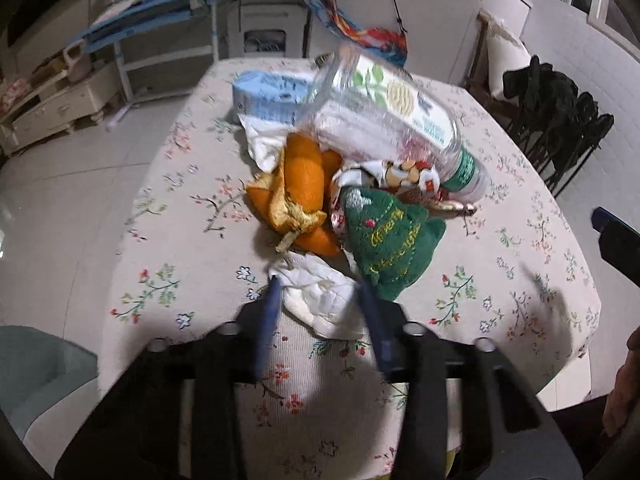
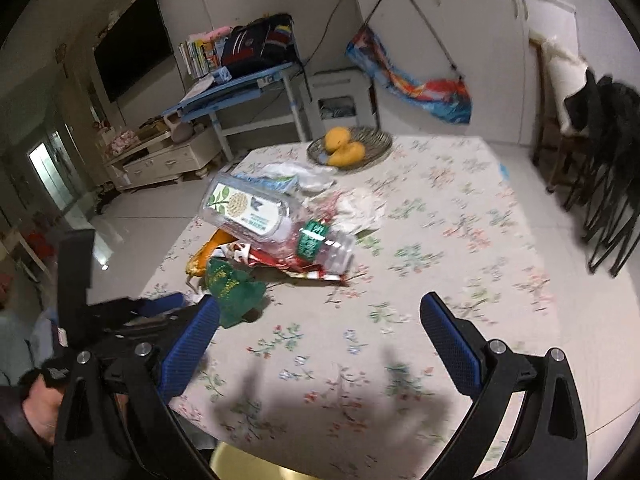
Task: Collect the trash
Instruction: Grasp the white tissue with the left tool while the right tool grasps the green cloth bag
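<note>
A pile of trash lies on the floral tablecloth [image 1: 180, 240]: orange peel [image 1: 300, 184], a green felt piece [image 1: 384, 240], a printed wrapper [image 1: 400, 172], a clear plastic bottle [image 1: 384, 116] and a blue-and-white carton [image 1: 268, 96]. At the pile's near edge sits a crumpled white tissue [image 1: 320, 300]. My left gripper [image 1: 322, 296] has a blue finger against each side of it. My right gripper [image 2: 320, 302] hovers wide open over bare cloth, to the right of the green felt piece [image 2: 236, 292] and the bottle [image 2: 272, 216]. The left gripper [image 2: 160, 306] shows at that view's left; the tissue is hidden there.
A woven plate [image 2: 380, 140] with two mangoes stands at the table's far side. Chairs draped with dark clothes [image 1: 560, 120] line the right. A blue desk [image 2: 240, 88] and a low cabinet [image 2: 168, 160] stand behind. A teal object [image 1: 40, 368] sits by the table's near left corner.
</note>
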### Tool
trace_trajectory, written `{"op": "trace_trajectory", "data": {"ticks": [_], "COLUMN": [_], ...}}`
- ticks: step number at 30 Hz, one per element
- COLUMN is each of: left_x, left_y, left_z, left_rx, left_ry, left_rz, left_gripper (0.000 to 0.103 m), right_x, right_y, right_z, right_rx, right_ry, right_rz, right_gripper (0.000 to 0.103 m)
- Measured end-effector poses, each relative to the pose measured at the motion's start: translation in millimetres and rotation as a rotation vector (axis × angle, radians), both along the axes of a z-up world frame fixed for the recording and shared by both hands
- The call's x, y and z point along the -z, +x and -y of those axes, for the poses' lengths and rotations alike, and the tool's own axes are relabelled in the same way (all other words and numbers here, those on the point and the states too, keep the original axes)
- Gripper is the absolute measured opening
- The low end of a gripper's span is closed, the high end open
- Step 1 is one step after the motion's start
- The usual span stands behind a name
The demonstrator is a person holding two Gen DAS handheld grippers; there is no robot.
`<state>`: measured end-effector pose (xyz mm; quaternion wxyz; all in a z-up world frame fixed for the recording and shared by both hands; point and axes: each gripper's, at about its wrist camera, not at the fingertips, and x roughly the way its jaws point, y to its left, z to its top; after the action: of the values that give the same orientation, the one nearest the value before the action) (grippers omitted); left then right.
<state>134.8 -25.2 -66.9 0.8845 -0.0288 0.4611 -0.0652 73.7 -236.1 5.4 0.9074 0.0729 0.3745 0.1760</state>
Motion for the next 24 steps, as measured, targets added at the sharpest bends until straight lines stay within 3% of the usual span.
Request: {"op": "trace_trajectory", "data": {"ticks": [5,6,12,16,20,23,24], "left_x": [-5.5,-6.9,-10.3,-9.3,-7.4,-6.6,-6.3], "left_y": [-1.5,-2.9,-17.7,-20.8,-20.6,-21.0,-21.5], "left_z": [-6.5,-10.9,-32.1,-39.9,-38.2,-35.2,-34.6], "left_rx": [0.031,0.033,0.027,0.03,0.033,0.032,0.03], "left_ry": [-0.018,-0.033,-0.059,-0.072,-0.05,-0.034,-0.027], "left_rz": [0.016,0.011,-0.001,-0.012,-0.012,-0.004,0.0], "left_gripper": [0.019,0.01,0.007,0.007,0.012,0.032,0.038], "right_x": [4.9,5.4,18.3,31.0,47.6,53.0,52.3], "right_y": [9.4,10.8,26.5,42.9,58.2,62.2,62.1], "right_z": [-26.7,-33.9,-67.9,-77.8,-77.8,-73.6,-73.5], "right_rx": [-0.069,-0.085,-0.153,-0.154,-0.155,-0.165,-0.174], "right_ry": [-0.014,-0.02,-0.052,-0.047,-0.041,0.012,0.019], "right_rz": [-0.025,-0.026,-0.056,-0.096,-0.152,-0.175,-0.174], "right_gripper": [0.096,0.096,0.096,0.09,0.079,0.071,0.06]}}
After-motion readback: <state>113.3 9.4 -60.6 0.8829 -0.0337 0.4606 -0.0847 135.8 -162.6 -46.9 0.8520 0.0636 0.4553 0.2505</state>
